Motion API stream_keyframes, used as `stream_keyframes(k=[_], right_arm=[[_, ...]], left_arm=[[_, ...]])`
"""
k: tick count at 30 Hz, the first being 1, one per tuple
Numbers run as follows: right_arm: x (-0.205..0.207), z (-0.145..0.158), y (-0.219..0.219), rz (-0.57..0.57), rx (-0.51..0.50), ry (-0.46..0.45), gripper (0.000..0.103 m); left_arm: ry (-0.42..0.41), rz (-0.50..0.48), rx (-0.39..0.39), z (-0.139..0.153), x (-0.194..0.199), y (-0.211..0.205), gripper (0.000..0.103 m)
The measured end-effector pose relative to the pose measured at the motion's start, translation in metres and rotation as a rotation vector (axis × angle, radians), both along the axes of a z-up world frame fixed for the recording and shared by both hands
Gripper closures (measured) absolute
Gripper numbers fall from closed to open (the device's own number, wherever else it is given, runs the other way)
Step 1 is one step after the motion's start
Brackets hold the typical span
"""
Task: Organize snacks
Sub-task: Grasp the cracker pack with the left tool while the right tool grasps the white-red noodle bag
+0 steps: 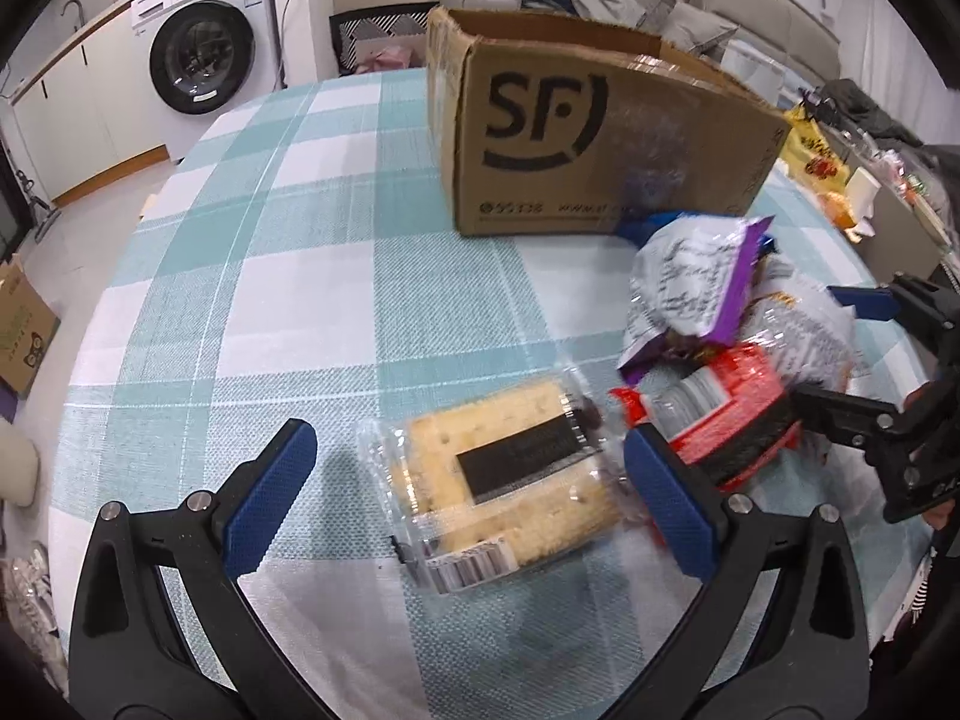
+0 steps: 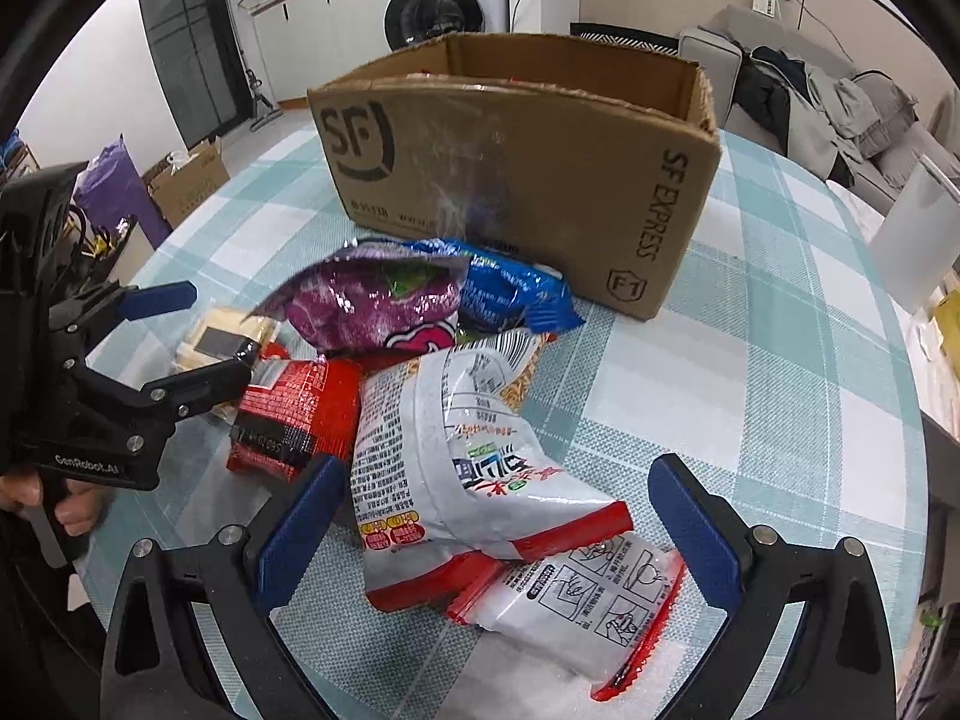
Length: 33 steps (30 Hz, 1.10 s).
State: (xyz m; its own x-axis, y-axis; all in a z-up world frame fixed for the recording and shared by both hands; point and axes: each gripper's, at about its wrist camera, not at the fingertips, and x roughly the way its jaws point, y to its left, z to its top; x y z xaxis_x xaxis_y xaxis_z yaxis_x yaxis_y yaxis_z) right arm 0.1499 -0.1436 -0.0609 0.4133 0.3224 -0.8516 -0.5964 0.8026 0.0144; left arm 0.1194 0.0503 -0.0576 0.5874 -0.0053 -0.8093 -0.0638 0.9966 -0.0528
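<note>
Left tool (image 1: 468,480): fingers spread wide apart, hovering over the clear-wrapped cake (image 1: 510,480), which lies flat on the tabletop (image 1: 300,300) between the blue pads without visible contact.
Red packet (image 1: 732,414): just right of the cake, touching the left tool's right finger.
Purple bag (image 2: 378,306): on the pile, in front of the cardboard box (image 2: 516,180), partly over the blue bag (image 2: 516,294).
Cardboard box: upright, open-topped, behind the snack heap.
Right tool (image 2: 498,516): fingers wide apart, straddling the white noodle packet (image 2: 468,468) and the small white sachet (image 2: 576,618) beneath it; nothing is clamped.
</note>
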Motion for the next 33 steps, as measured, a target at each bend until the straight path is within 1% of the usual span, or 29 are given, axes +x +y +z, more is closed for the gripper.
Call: stream_keyframes(k=[4,10,12,14,16,19,20,24,25,27,28,29,31,33], right_arm=[[0.0,-0.002,0.0,-0.001,-0.005,0.007,0.001],[0.0,-0.002,-0.003,-0.004,-0.014,0.01,0.001],[0.0,-0.002,-0.002,-0.003,-0.01,0.01,0.001],[-0.001,-0.001,-0.002,0.002,-0.004,0.011,0.001],[-0.002,0.0,-0.001,0.015,-0.001,0.012,0.001],[-0.006,-0.003,0.003,0.036,-0.025,0.008,0.001],[-0.007,-0.005,0.005,0.04,-0.041,0.001,0.001],[-0.007,-0.01,0.008,0.042,-0.066,0.0,0.002],[-0.007,-0.011,0.009,0.042,-0.069,-0.001,0.003],[-0.007,-0.011,0.008,0.044,-0.064,-0.003,0.013],[-0.007,-0.01,0.008,0.045,-0.056,-0.001,0.015],[-0.007,-0.009,0.007,0.045,-0.052,-0.004,0.02],[-0.007,-0.007,0.006,0.043,-0.041,-0.011,0.022],[-0.007,-0.005,0.005,0.044,-0.032,-0.014,0.025]], left_arm=[[0.023,0.007,-0.012,-0.004,0.005,0.009,0.001],[0.018,0.042,0.014,-0.004,0.008,0.021,0.001],[0.017,0.049,-0.002,-0.003,0.009,0.024,0.001],[0.017,0.032,-0.037,-0.003,0.008,0.023,0.001],[0.022,0.014,-0.053,-0.004,0.007,0.02,0.001],[0.034,0.008,-0.04,-0.009,0.006,0.014,0.001],[0.03,0.005,-0.017,-0.01,0.007,0.012,0.001],[0.035,-0.001,0.021,-0.013,0.006,0.005,0.001],[0.033,-0.006,0.027,-0.013,0.005,0.004,0.002],[0.029,-0.016,0.025,-0.012,0.003,0.003,0.006],[0.024,-0.027,0.024,-0.011,0.002,0.003,0.009],[0.021,-0.035,0.023,-0.01,0.001,0.002,0.015],[0.009,-0.054,0.023,-0.007,-0.003,0.0,0.025],[0.004,-0.067,0.02,-0.007,-0.003,-0.001,0.027]])
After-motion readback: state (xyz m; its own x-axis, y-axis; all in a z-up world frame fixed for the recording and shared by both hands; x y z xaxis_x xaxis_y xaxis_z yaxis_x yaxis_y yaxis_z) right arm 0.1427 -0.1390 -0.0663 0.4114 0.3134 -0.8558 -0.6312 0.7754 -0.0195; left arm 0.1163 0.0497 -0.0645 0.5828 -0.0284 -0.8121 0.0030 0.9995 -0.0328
